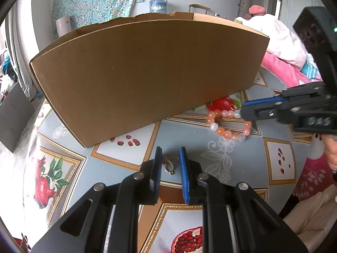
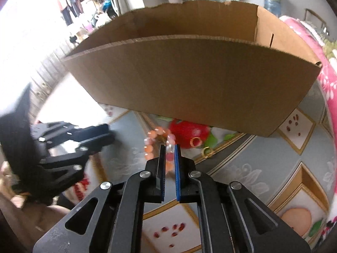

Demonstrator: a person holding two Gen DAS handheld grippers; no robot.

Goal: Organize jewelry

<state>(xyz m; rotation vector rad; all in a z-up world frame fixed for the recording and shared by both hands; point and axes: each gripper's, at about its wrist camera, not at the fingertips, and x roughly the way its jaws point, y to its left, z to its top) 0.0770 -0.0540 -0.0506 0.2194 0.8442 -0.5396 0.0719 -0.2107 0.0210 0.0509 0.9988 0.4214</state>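
An orange and white bead bracelet [image 1: 223, 131] lies on the patterned tablecloth, close in front of an open cardboard box [image 1: 147, 73]. My right gripper [image 1: 242, 110] comes in from the right and is shut on a bead at the bracelet's top. In the right wrist view the bracelet [image 2: 150, 147] runs between the blue pads of that gripper [image 2: 170, 146], below the box [image 2: 200, 80]. My left gripper [image 1: 170, 150] is shut on a small gold clover-shaped ornament [image 1: 169, 162] that sits between its pads just above the cloth. It appears blurred at the left of the right wrist view [image 2: 110, 132].
Two small gold rings [image 2: 195, 141] [image 2: 206, 150] lie on the cloth, right of the bracelet, near the box's front wall. Pink bedding [image 1: 280, 67] lies beyond the table on the right. A person's hand [image 1: 330, 154] holds the right gripper. The table's edge curves at the left.
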